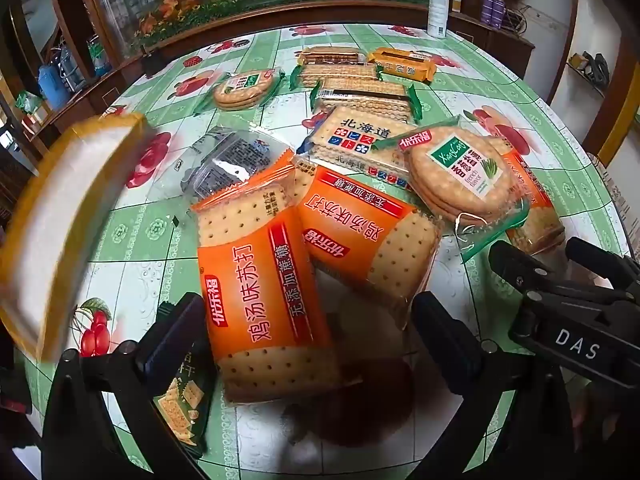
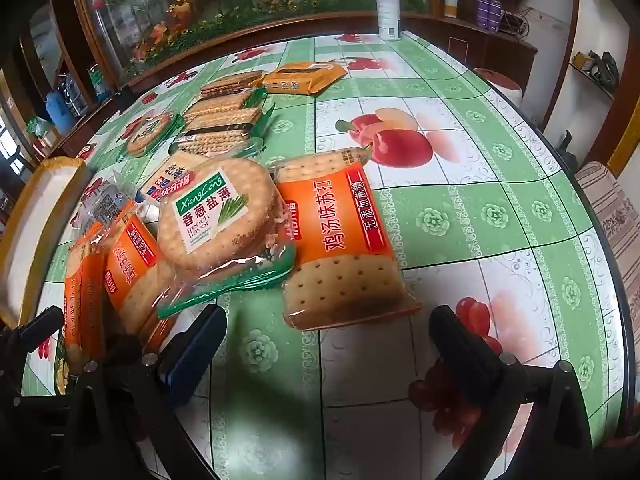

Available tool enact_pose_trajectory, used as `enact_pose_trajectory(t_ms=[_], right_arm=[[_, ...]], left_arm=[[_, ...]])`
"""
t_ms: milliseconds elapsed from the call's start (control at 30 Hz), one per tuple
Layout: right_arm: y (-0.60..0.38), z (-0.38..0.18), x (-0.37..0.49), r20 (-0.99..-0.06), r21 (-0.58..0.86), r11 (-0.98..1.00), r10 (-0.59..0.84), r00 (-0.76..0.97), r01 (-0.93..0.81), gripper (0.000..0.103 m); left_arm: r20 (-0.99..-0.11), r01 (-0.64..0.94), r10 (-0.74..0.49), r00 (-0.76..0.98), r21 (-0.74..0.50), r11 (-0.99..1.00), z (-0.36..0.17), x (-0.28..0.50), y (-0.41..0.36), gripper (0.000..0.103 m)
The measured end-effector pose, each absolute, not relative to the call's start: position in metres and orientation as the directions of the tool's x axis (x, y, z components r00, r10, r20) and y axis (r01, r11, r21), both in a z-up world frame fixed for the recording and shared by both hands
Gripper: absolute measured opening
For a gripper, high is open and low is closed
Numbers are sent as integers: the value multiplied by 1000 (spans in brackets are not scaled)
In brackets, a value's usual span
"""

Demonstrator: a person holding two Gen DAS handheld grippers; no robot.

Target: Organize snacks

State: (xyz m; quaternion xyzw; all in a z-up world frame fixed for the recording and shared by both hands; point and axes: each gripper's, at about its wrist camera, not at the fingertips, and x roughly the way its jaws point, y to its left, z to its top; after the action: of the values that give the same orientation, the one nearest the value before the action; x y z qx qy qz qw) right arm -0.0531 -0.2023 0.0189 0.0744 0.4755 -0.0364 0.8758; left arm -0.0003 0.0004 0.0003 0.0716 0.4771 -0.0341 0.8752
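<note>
left gripper: jaws wide, over orange cracker pack, gripping nothing | right gripper: jaws wide, empty, near another orange pack | bench: snacks scattered

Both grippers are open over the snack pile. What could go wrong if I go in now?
1. The left gripper straddles one orange soda cracker packet that overlaps a second; closing may drag both.
2. The round scallion cracker packet rests tilted on other packets, so lifting any beneath may tip it off.
3. The right gripper works close beside the left, so the two may collide.
</note>
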Motion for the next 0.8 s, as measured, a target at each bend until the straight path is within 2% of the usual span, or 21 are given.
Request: enact_pose_trajectory(t_ms=[333, 800], right_arm=[[-205, 17, -52, -837, 99, 984, 2, 548, 147, 103], [-201, 14, -50, -817, -5, 990, -84, 571, 139, 103]], left_arm=[[-849, 134, 4, 528, 88, 987, -1, 4, 0, 103], [-829, 82, 20, 559, 79, 993, -2, 13, 2, 103]])
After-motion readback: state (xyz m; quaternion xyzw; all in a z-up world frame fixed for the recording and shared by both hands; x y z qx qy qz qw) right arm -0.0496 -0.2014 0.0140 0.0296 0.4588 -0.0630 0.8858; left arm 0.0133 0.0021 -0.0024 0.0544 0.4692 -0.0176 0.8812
